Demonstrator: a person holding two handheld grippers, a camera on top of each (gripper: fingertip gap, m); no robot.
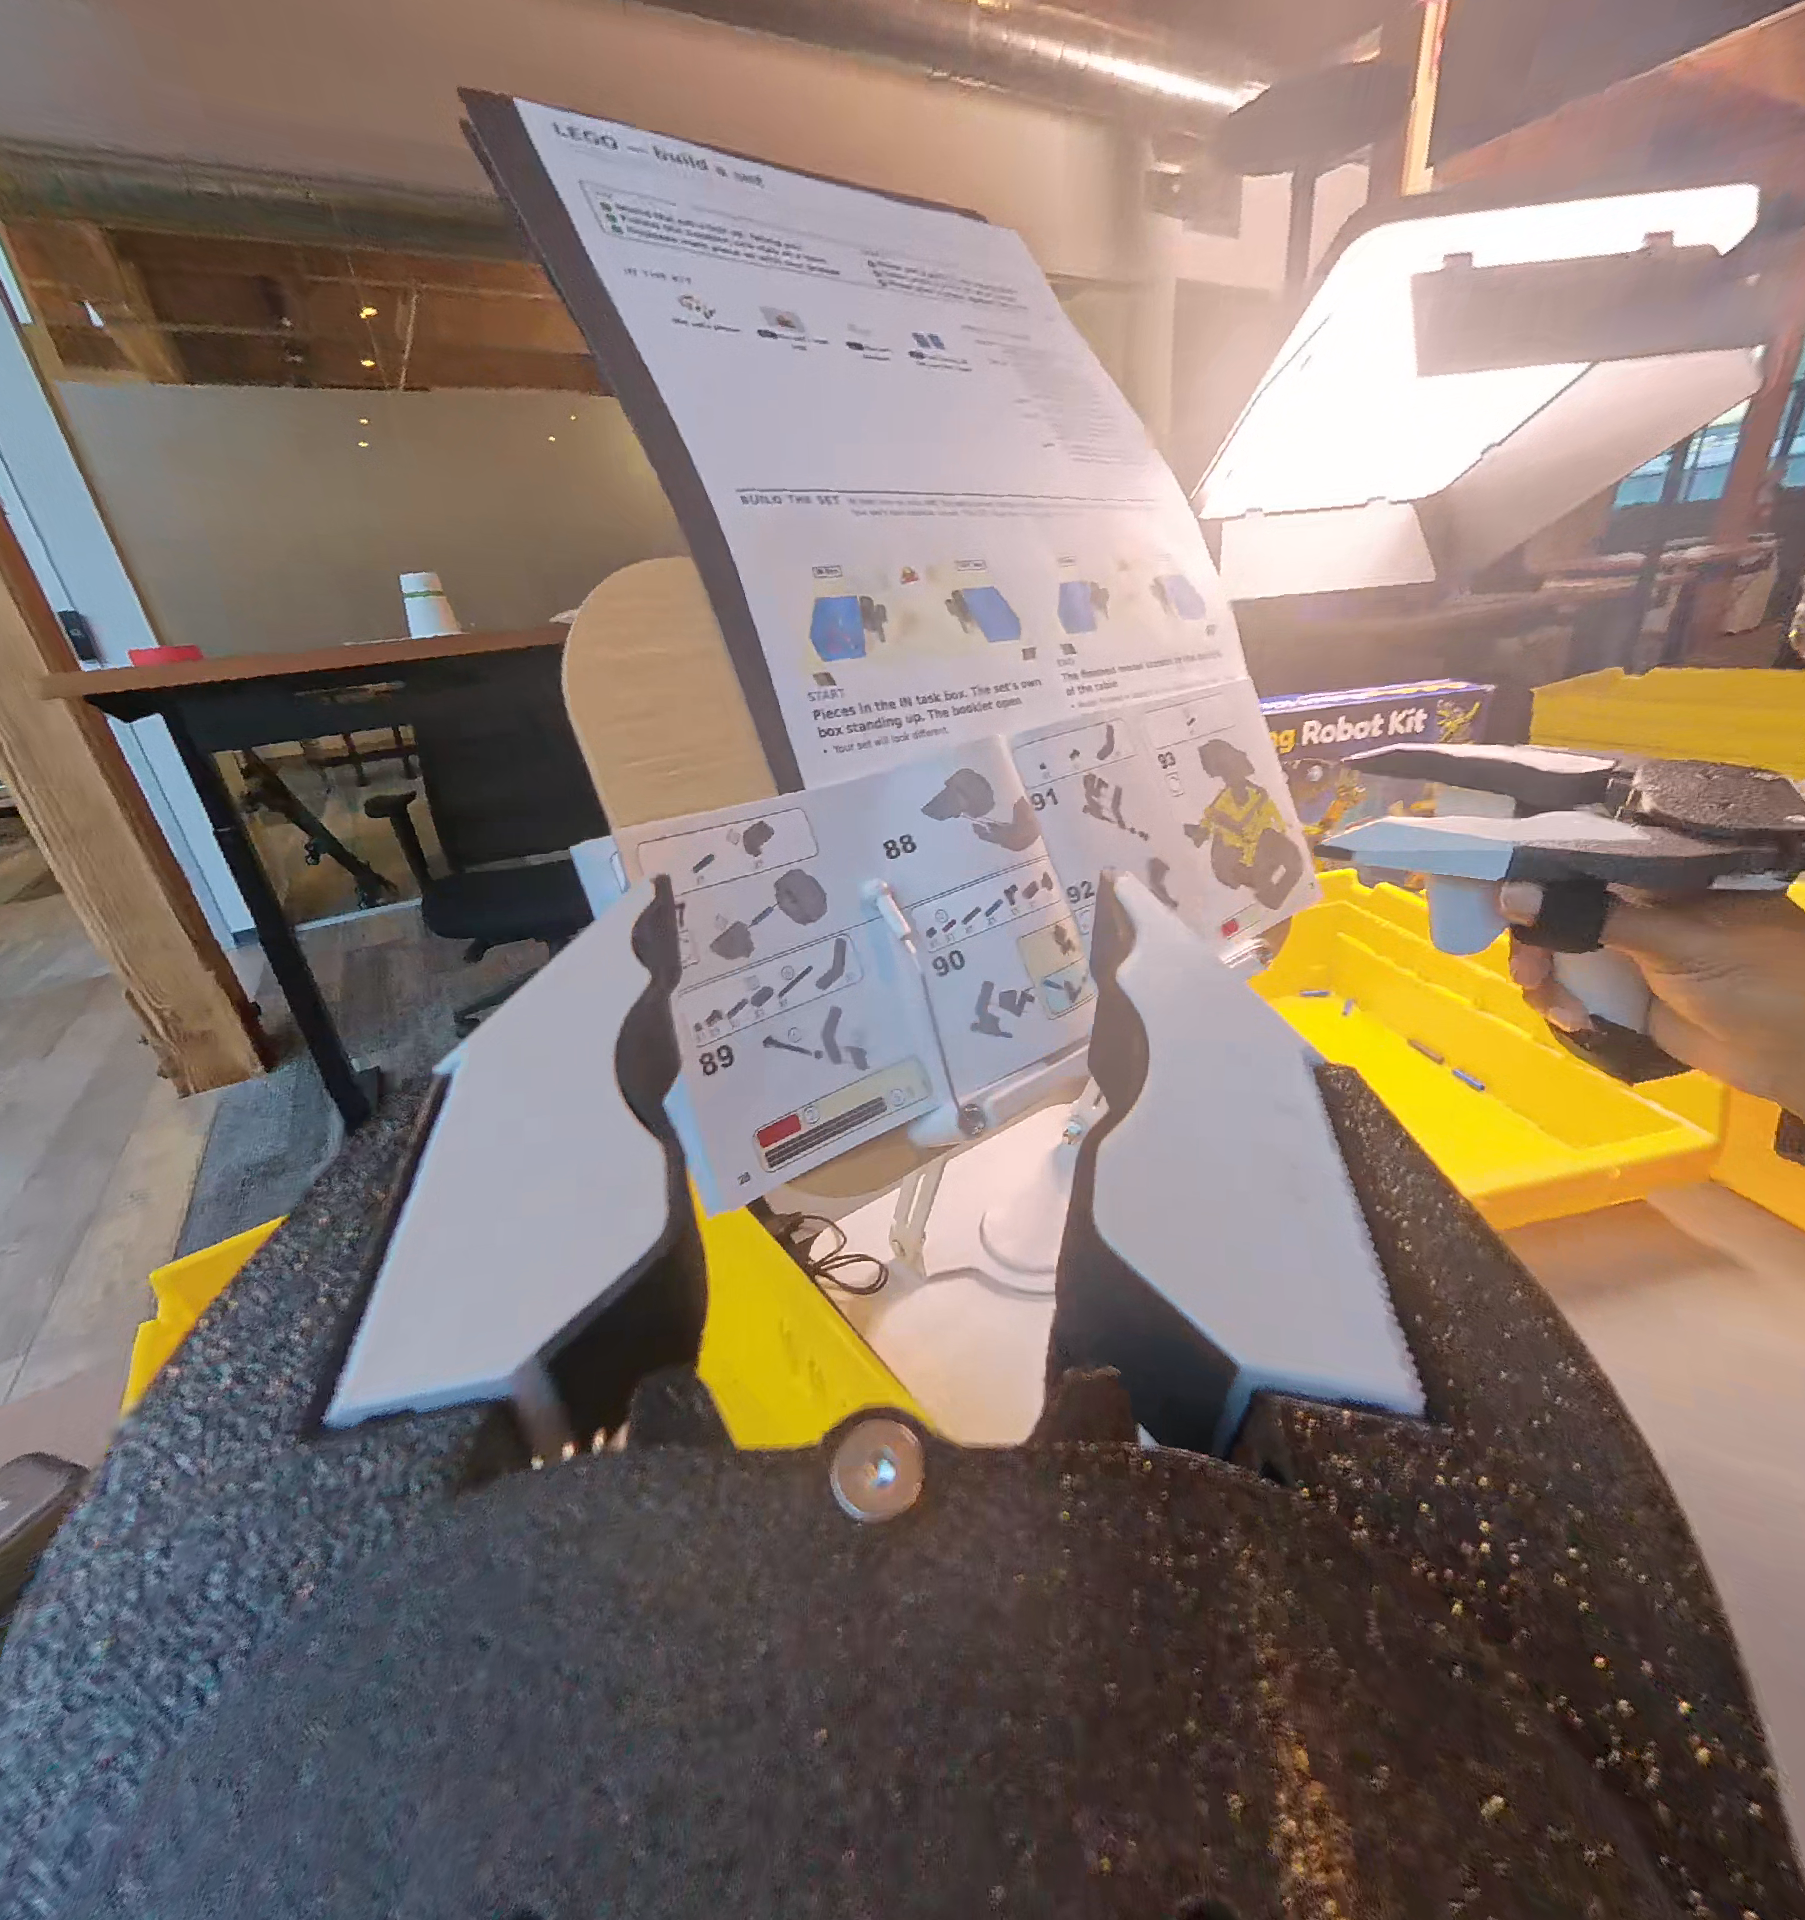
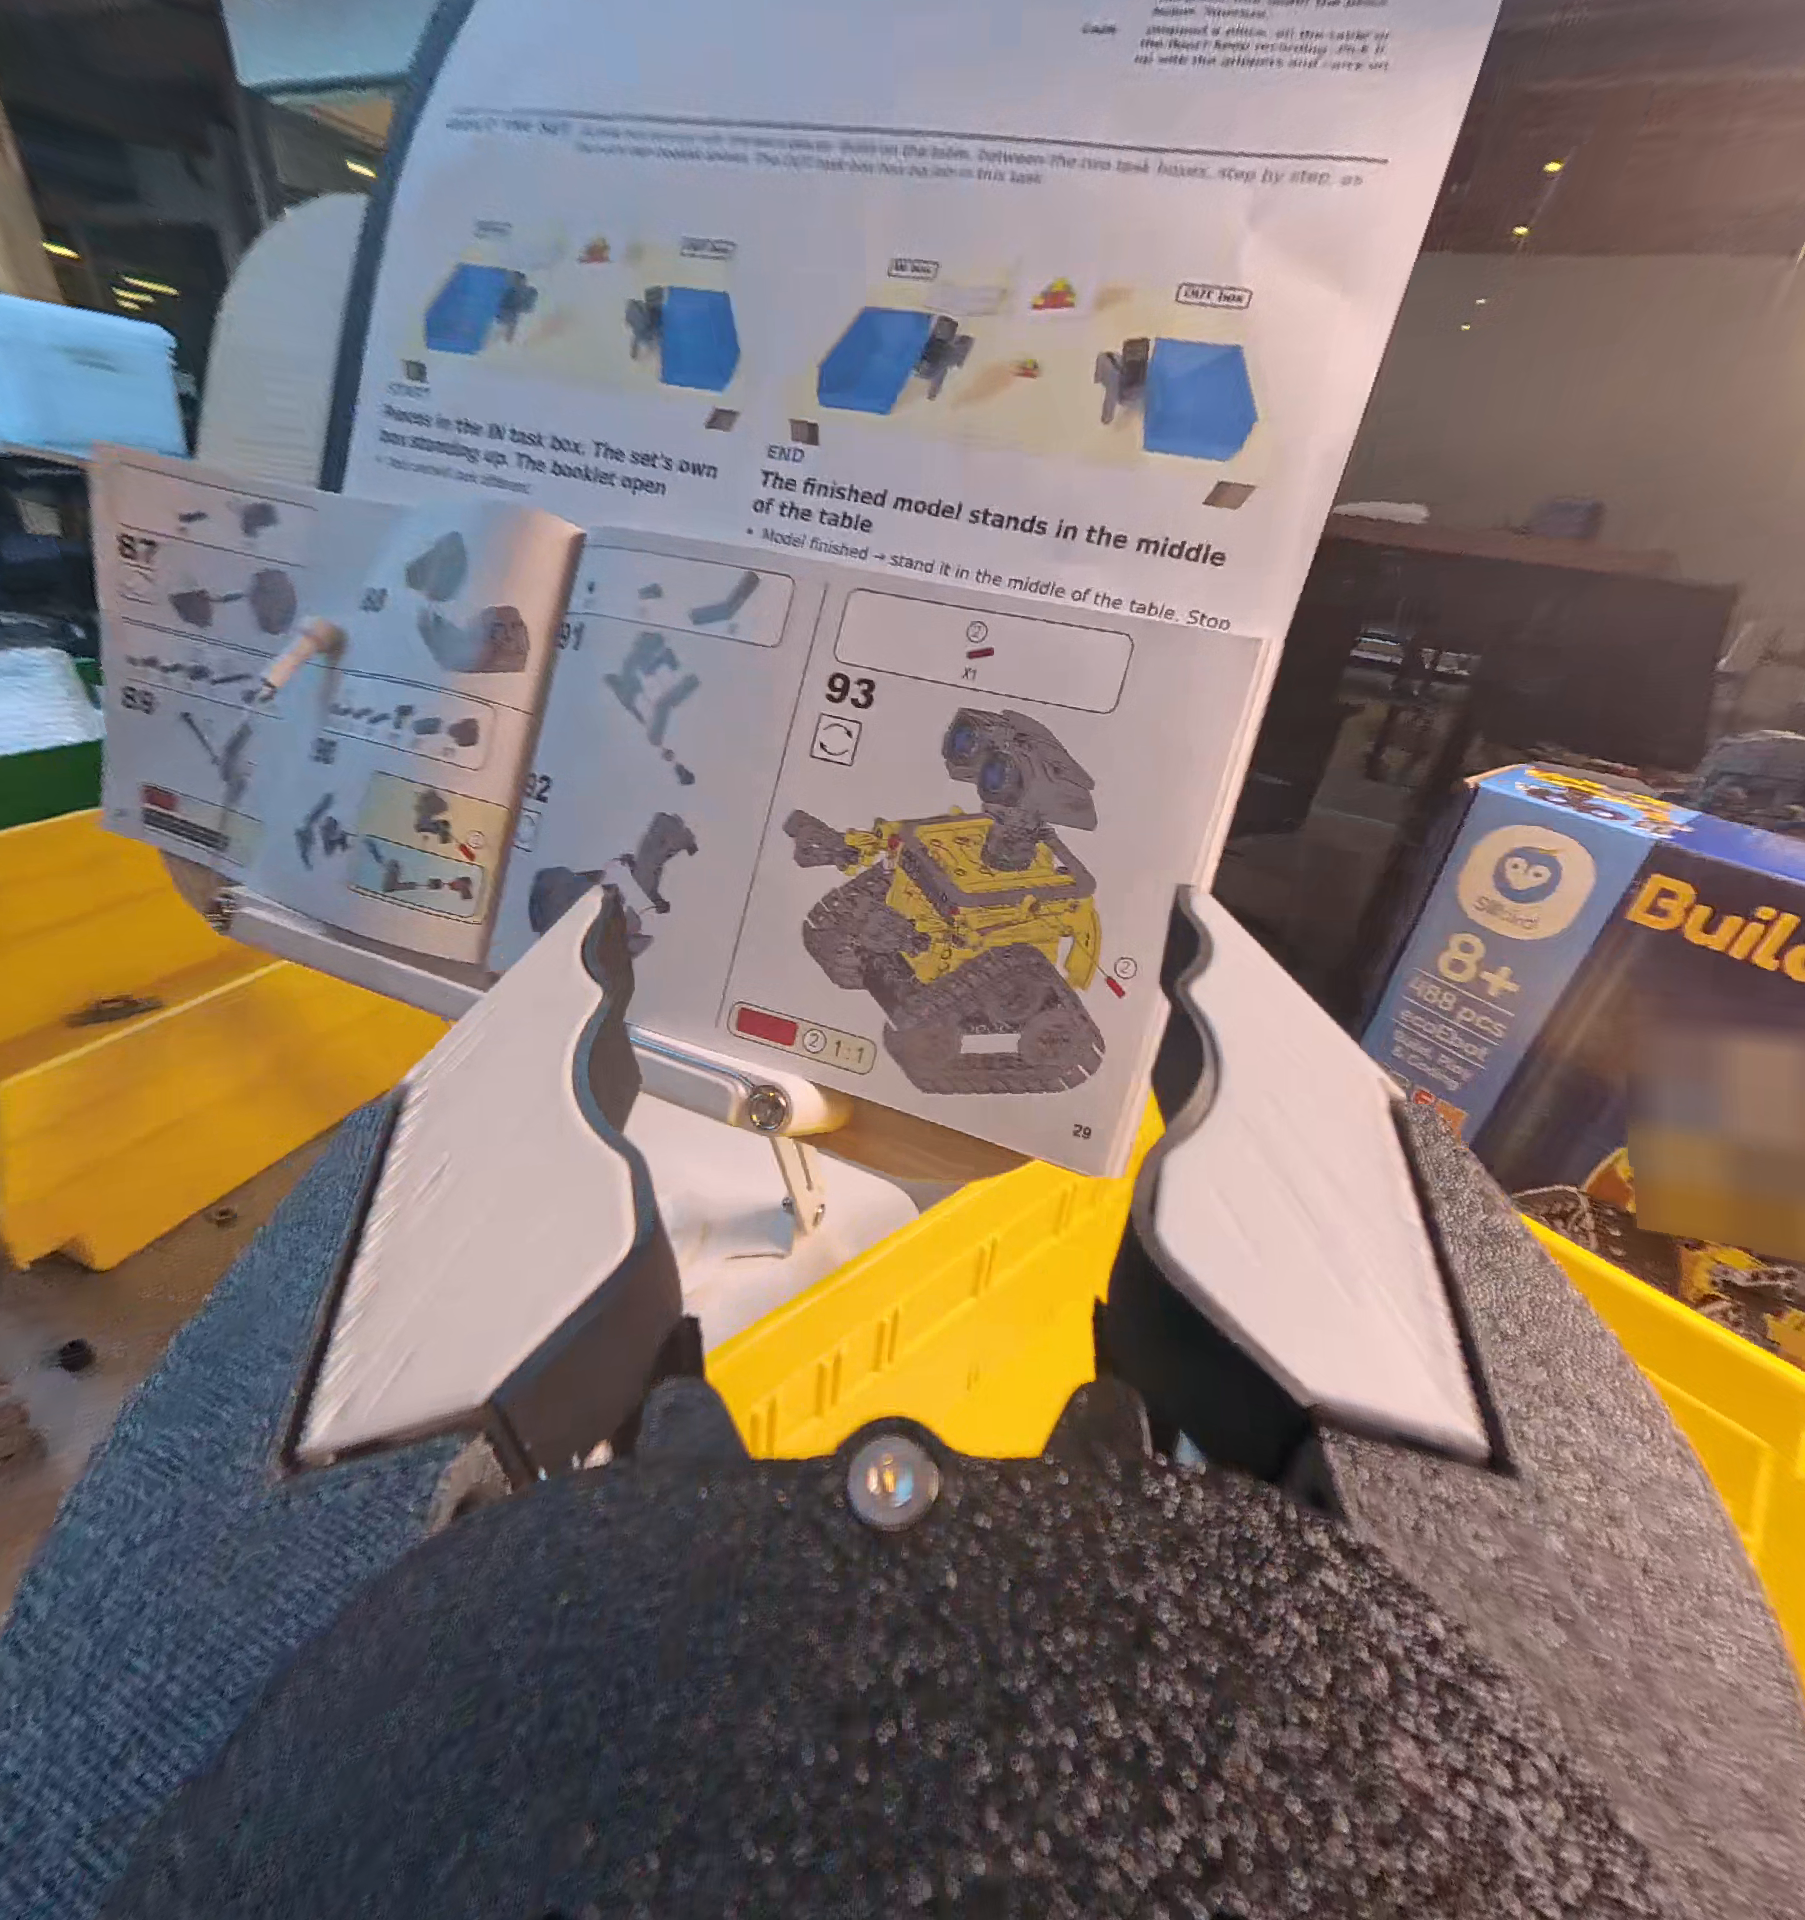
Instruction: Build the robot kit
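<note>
An open instruction booklet (image 1: pixel 856 966) leans on a white stand (image 1: pixel 1012 1091), with a large printed sheet (image 1: pixel 877 416) upright behind it. My left gripper (image 1: pixel 882 904) is open and empty, its fingertips just short of the booklet's lower pages. In the right wrist view my right gripper (image 2: pixel 893 914) is open and empty in front of the booklet (image 2: pixel 877 831), at the page with the yellow robot drawing, below the sheet (image 2: pixel 929 312). The right gripper (image 1: pixel 1334 808) also shows at the right of the left wrist view, held by a hand (image 1: pixel 1656 987).
Yellow bins lie on the table: one on the right (image 1: pixel 1449 1091) with small blue pieces, one under my right gripper (image 2: pixel 929 1299), one on the left (image 2: pixel 98 1039). A blue kit box (image 2: pixel 1604 987) stands to the right. A lamp (image 1: pixel 1449 343) glows behind.
</note>
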